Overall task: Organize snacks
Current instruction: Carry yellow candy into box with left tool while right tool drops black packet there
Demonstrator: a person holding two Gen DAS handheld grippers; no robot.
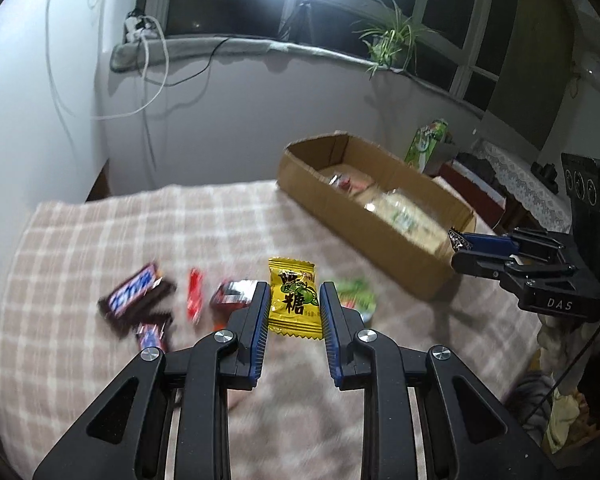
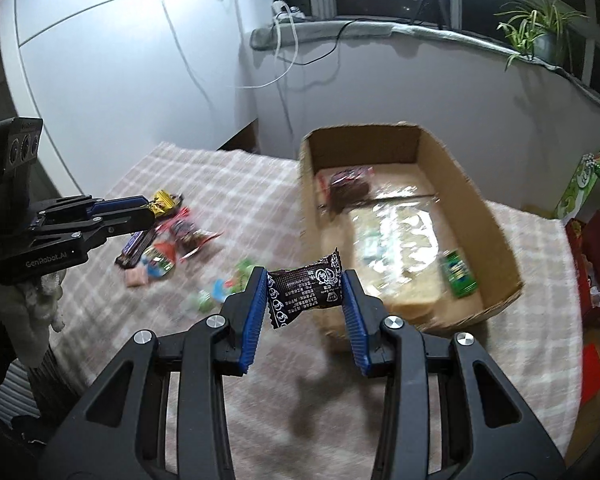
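Checked cloth (image 2: 260, 184), cardboard box (image 2: 496, 240) holding wrapped snacks (image 2: 396, 236)

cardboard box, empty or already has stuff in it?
Not empty. The cardboard box is open-topped and holds a dark red wrapped snack, a clear-wrapped pack and a small green packet.

One yellow candy packet (image 1: 296, 300) sits pinched between the jaws of the left gripper (image 1: 294, 312), and one black candy packet (image 2: 306, 288) is pinched between the jaws of the right gripper (image 2: 305, 300). That makes two grippers, one packet each. Left of the left jaws lie two dark Snickers bars (image 1: 134, 294), one small red packet (image 1: 195, 295) and one dark red-edged packet (image 1: 232, 294); just right of them, one green packet (image 1: 356, 298). Ahead and right stands one cardboard box (image 2: 488, 216); its blurred contents can't be counted.
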